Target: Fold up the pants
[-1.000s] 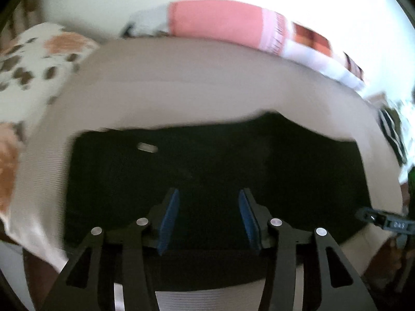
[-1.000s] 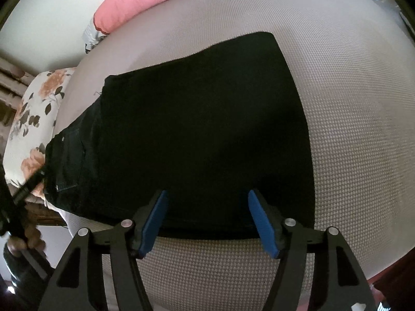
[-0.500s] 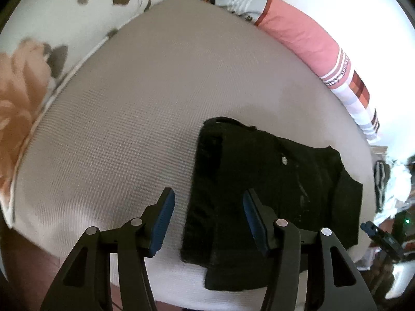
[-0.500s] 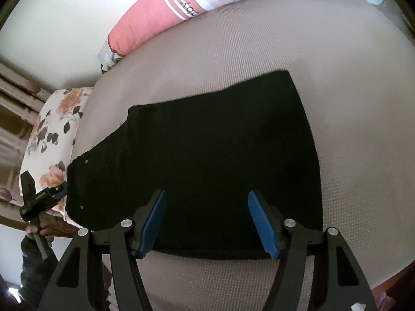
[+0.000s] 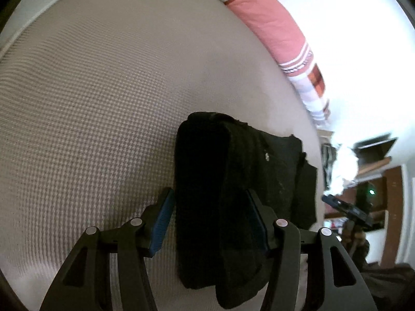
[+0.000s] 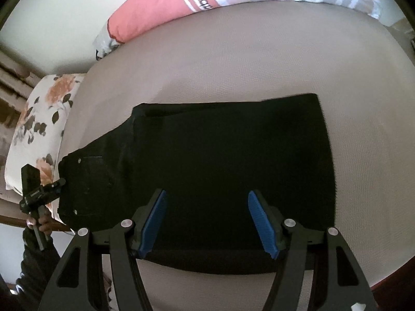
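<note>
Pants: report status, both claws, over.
Left claw open at the waist end of the black pants, not gripping. Right claw open above them, empty. Pants folded flat on the bed. Nothing in the way.

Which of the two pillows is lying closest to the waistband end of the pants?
The floral pillow, by the pants' waistband; the pink striped pillow lies along the far edge.
</note>
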{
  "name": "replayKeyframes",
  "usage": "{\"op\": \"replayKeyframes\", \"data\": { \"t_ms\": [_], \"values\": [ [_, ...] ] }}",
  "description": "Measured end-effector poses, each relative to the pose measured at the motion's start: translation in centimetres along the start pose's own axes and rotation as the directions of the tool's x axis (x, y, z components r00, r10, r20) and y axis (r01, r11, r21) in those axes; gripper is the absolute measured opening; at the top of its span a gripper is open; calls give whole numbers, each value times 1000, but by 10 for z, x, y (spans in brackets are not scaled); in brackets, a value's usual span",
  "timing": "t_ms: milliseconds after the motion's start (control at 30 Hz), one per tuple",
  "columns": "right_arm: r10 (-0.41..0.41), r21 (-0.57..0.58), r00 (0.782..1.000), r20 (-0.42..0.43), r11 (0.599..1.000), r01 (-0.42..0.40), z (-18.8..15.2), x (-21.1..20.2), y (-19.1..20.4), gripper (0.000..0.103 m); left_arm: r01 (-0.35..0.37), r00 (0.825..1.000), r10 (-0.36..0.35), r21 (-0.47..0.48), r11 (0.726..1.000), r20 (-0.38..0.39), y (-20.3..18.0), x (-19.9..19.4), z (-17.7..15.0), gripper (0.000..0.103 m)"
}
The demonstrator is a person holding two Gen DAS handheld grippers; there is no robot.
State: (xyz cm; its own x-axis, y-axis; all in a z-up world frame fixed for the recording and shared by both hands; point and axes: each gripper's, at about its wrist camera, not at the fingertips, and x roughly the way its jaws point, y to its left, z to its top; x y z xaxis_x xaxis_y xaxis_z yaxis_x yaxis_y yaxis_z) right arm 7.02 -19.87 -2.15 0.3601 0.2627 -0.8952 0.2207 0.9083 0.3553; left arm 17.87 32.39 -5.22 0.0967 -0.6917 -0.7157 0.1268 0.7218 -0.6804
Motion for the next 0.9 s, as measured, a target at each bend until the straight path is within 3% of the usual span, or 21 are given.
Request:
{"op": "replayKeyframes", "data": {
  "t_ms": [267,433,600,767,900],
  "values": [
    [30,-23,999,10,999,-30,8,9,26,64,159,987,-158,1,987,-39,10,11,16,54],
    [50,8,999,18,999,-50,5,10,23,64,190,981,-190,28,981,-30,-1,30,17,43],
    [68,62,996,53,996,-71,1,2,6,64,140,989,-137,-39,989,58,-6,28,8,34],
    [63,111,991,118,991,-76,-1,-16,-24,64,2,985,21,-131,991,170,-38,15,-8,24],
    [66,144,983,173,985,-92,-6,-30,-48,64,42,977,-4,-170,984,214,-75,2,-17,17]
  ]
}}
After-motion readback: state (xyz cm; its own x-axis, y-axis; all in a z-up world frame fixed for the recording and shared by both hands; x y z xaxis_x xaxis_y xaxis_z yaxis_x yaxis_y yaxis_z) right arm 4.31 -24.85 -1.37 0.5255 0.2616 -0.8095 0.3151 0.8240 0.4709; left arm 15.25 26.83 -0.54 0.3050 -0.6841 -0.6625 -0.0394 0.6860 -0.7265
